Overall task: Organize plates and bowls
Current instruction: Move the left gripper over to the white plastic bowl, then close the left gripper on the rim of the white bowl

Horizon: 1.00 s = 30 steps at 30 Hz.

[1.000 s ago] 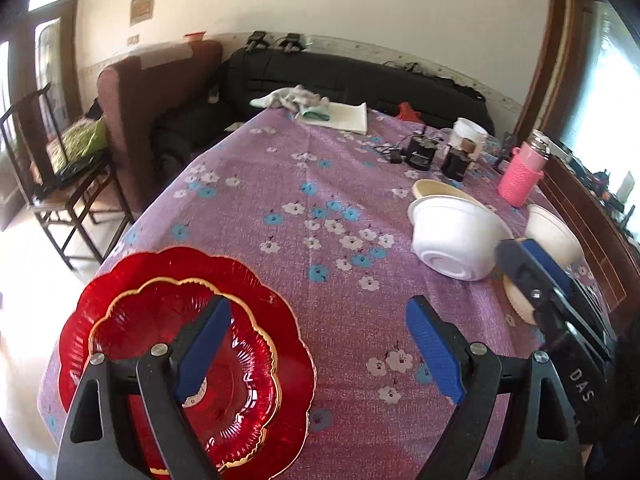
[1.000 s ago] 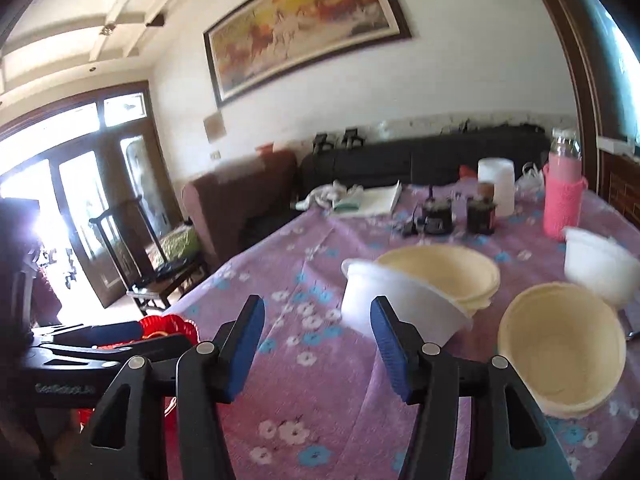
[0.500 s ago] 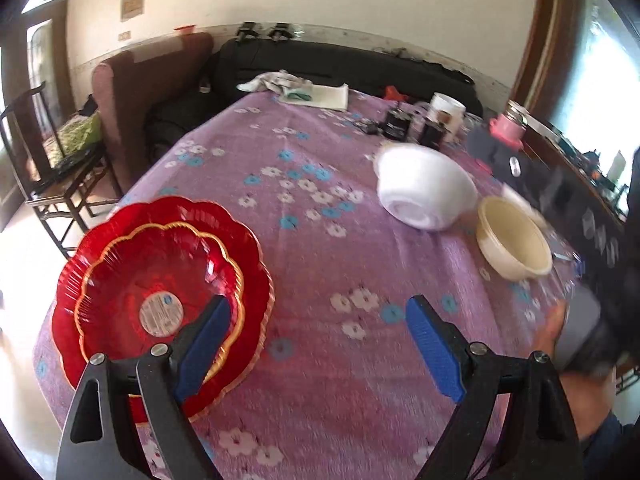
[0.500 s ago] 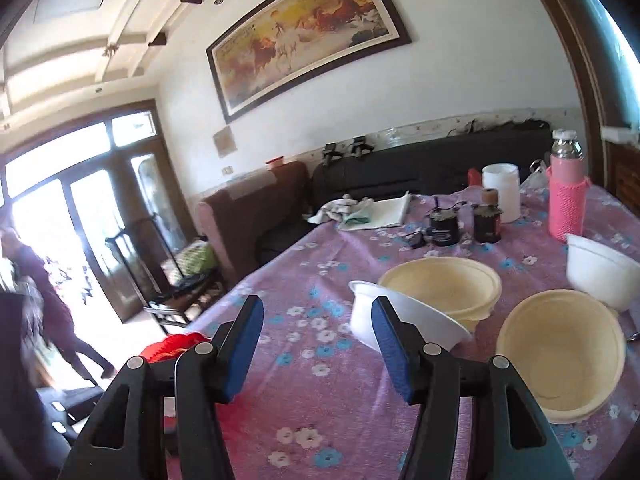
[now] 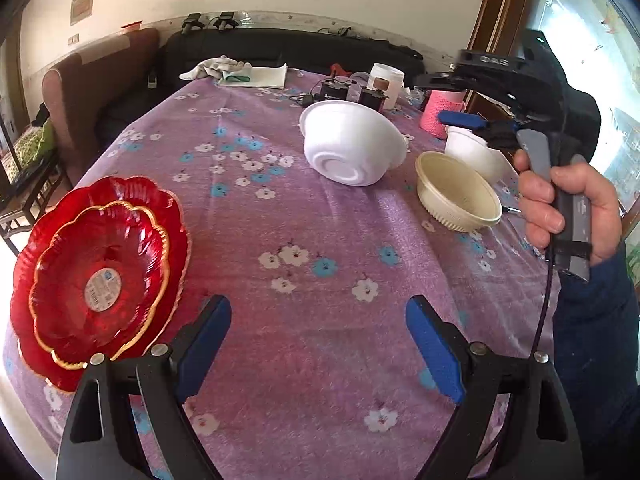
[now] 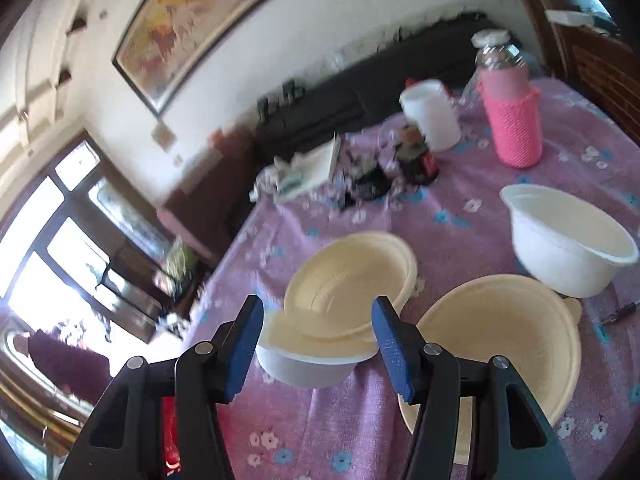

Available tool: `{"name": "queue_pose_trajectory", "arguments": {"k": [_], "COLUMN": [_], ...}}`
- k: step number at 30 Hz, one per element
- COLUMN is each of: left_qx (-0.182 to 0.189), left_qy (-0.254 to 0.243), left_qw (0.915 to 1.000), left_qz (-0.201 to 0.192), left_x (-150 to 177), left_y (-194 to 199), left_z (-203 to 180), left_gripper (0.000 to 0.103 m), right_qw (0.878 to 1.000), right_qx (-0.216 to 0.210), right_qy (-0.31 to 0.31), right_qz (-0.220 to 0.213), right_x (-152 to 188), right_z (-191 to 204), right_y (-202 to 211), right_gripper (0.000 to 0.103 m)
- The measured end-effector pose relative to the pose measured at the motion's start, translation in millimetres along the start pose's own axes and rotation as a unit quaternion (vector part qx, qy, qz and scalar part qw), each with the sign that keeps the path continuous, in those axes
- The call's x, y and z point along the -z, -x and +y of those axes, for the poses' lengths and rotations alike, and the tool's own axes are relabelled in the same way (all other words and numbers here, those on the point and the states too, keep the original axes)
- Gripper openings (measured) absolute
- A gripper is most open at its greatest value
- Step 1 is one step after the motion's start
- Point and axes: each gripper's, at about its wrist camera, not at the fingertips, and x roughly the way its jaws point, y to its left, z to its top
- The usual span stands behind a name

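Two red scalloped plates (image 5: pixel 98 276) lie stacked, the smaller on the larger, at the table's near left. A tilted white bowl (image 5: pixel 352 146) leans at mid table; a cream bowl (image 6: pixel 352 276) rests in it. Another cream bowl (image 5: pixel 458 194) stands to its right (image 6: pixel 496 344), and a small white bowl (image 6: pixel 568 240) behind that. My left gripper (image 5: pixel 318 348) is open and empty above bare cloth right of the plates. My right gripper (image 6: pixel 316 344) is open and empty, held above the tilted white bowl; it also shows in the left wrist view (image 5: pixel 460 118).
The purple flowered tablecloth (image 5: pixel 320 280) covers the table. At the far end stand a pink-sleeved bottle (image 6: pixel 510 120), a white jar (image 6: pixel 432 116), dark small items (image 6: pixel 368 176) and papers with cloth (image 5: pixel 256 76). A sofa and armchair lie beyond; a chair stands left.
My left gripper has drawn back and right, away from the red plates. My right gripper has risen, tilted down and moved over the bowls.
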Motion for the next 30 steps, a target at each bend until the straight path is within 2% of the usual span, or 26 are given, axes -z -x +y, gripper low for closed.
{"name": "queue_pose_trajectory", "arguments": {"k": [4,7,9,10,11,12,13,16,18,20,22,24,25,26,30], "left_qx": [-0.009,-0.023,-0.027,-0.030,-0.033,-0.038,-0.047,-0.045,-0.045,-0.044,-0.029,-0.024,-0.021,-0.020,-0.040], "left_qy": [-0.010,-0.006,0.004,0.008,0.011,0.016,0.021,0.036,0.047,0.065,0.090,0.109,0.113,0.116,0.115], "left_qw": [0.9999,0.9997,0.9995,0.9993,0.9990,0.9985,0.9980,0.9977,0.9975,0.9967,0.9955,0.9935,0.9929,0.9923,0.9914], "left_qz": [-0.003,-0.003,-0.015,-0.022,-0.029,-0.034,-0.037,-0.035,-0.027,-0.017,0.001,0.021,0.029,0.038,0.049], "left_x": [-7,-14,-21,-25,-29,-33,-37,-47,-55,-64,-73,-79,-81,-83,-91], "left_y": [-5,-3,4,7,9,10,9,1,-10,-21,-35,-50,-55,-63,-81], "left_z": [-10,-5,1,3,6,9,12,19,23,27,34,39,40,42,43], "left_gripper": [0.089,0.089,0.089,0.089,0.089,0.089,0.089,0.089,0.089,0.087,0.083,0.056,0.052,0.052,0.052], "right_qw": [0.999,0.995,0.983,0.974,0.966,0.967,0.972,0.989,0.992,0.993,0.994,0.994,0.994,0.994,0.994], "right_qx": [-0.011,-0.041,-0.101,-0.146,-0.188,-0.199,-0.194,-0.124,-0.108,-0.093,-0.080,-0.062,-0.055,-0.050,-0.024], "right_qy": [0.039,0.075,0.119,0.125,0.117,0.102,0.089,0.065,0.032,0.013,0.010,0.009,0.011,0.014,0.031], "right_qz": [0.008,0.060,0.102,0.121,0.132,0.120,0.098,0.044,0.055,0.069,0.079,0.088,0.091,0.094,0.104], "right_x": [9,33,47,52,53,50,44,30,29,33,35,39,39,37,38], "right_z": [9,19,38,45,47,44,38,13,-2,-9,-10,-12,-13,-14,-11], "right_y": [-34,-50,-45,-40,-34,-27,-19,-5,-9,-17,-23,-26,-28,-29,-39], "right_gripper": [0.061,0.061,0.061,0.061,0.061,0.061,0.061,0.061,0.061,0.054,0.051,0.044,0.038,0.033,0.032]}}
